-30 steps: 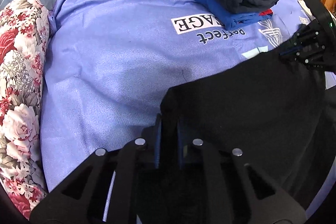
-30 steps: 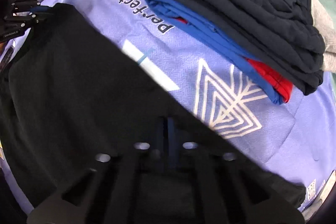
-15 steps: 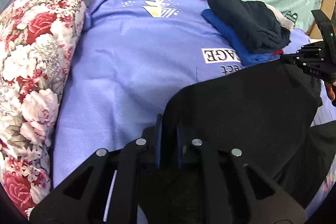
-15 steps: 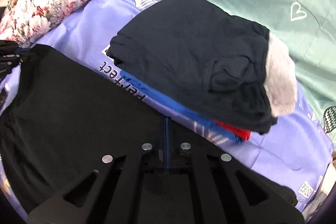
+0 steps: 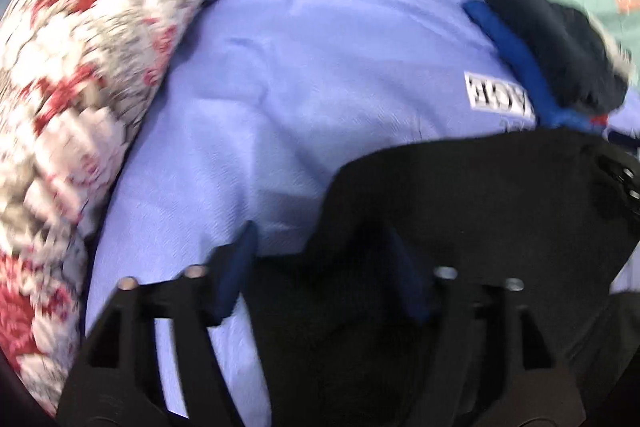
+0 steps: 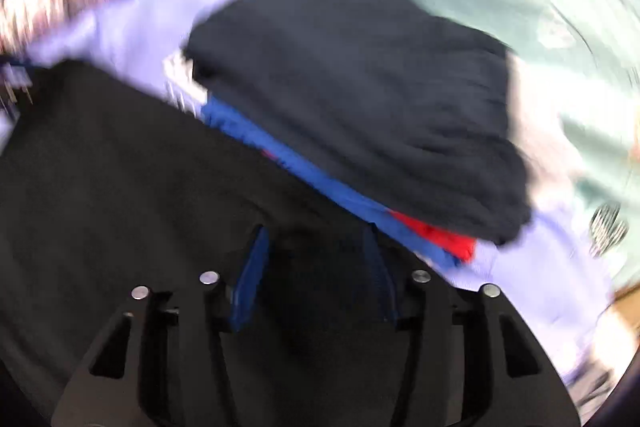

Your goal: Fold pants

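Only readable text: a white label (image 5: 500,95) printed on the purple sheet (image 5: 320,87), seen upside down in the left wrist view. Letters "AGE" legible; the start sat under the clothes stack (image 5: 548,63). Smaller print just below it was blurred. Right wrist view too smeared, nothing legible.

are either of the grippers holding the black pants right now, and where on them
Neither. The left gripper and right gripper both have their jaws spread apart over the black pants, with no fabric pinched between the fingers.
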Tool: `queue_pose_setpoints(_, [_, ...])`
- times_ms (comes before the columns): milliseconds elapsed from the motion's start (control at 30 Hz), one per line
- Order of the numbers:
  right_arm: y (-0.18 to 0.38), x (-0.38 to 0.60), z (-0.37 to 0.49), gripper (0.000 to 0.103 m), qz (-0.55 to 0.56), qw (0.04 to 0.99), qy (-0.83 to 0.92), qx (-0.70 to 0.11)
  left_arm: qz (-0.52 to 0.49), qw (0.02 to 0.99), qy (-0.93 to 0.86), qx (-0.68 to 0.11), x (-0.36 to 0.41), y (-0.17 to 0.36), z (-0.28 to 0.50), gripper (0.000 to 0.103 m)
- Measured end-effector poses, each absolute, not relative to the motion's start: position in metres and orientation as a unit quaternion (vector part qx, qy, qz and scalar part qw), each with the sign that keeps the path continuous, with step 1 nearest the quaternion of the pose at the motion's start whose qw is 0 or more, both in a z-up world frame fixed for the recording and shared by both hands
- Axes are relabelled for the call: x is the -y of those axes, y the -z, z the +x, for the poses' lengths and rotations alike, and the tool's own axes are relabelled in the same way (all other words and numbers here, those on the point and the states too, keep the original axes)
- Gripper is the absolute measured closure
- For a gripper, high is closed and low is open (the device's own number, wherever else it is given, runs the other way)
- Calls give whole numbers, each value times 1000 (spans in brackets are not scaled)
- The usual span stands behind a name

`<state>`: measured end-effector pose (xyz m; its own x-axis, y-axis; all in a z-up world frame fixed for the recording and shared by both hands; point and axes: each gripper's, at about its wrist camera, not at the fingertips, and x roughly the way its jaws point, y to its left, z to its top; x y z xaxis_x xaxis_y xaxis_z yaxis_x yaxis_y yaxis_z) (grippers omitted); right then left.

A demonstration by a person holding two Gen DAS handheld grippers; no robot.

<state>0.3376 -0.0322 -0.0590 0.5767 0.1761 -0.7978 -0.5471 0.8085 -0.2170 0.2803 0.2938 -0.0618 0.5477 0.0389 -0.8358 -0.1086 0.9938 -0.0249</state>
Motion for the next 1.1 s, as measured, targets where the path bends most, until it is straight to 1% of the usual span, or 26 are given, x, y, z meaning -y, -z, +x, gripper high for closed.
queue_pose_setpoints(67, [36,77,331,52,-157,876,-213,-403,-42,884,-47,-463,-300,52,267,35])
queue_pose_setpoints(133, [23,128,327,49,-110,886,-188,-410,-48,888,-50,-455,-304,42,254,30])
queue_pose_setpoints(200, [20,202,324,48,-63,894,-131,-423,-56,892,-50,-446,-306,33,236,26])
queue_pose_setpoints(300, [27,308,317,48,8,898,-30,-439,-73,894,-41,-439,-297,26,208,21])
queue_pose_setpoints(400, [42,396,304,48,68,887,55,-454,-96,895,-26,-435,-278,26,183,20])
queue_pose_setpoints(467, [57,434,296,48,100,876,80,-464,-108,891,-15,-440,-259,34,169,19])
queue_pose_setpoints(567, [78,460,298,48,139,863,75,-479,-122,886,-3,-448,-232,47,155,19])
queue_pose_setpoints(767, [118,444,326,49,112,848,79,-512,-117,875,9,-470,-188,67,137,19])
queue_pose_setpoints(800, [119,439,329,55,97,851,82,-510,-112,875,10,-472,-183,68,136,19])
queue_pose_setpoints(833, [118,436,332,76,92,855,76,-505,-104,875,10,-474,-179,69,136,19])
queue_pose_setpoints(867, [116,435,335,83,99,856,65,-503,-101,875,8,-474,-177,69,136,19])
queue_pose_setpoints(900, [111,434,337,86,98,859,67,-498,-101,874,7,-474,-176,69,135,19])
queue_pose_setpoints(933, [106,432,339,87,88,865,69,-489,-105,874,6,-475,-175,69,135,19])
queue_pose_setpoints(1000, [80,425,341,87,52,893,79,-440,-110,873,2,-474,-177,68,135,19])
queue_pose_setpoints(1100, [58,418,349,87,8,908,109,-404,-99,876,-15,-471,-178,66,136,19])
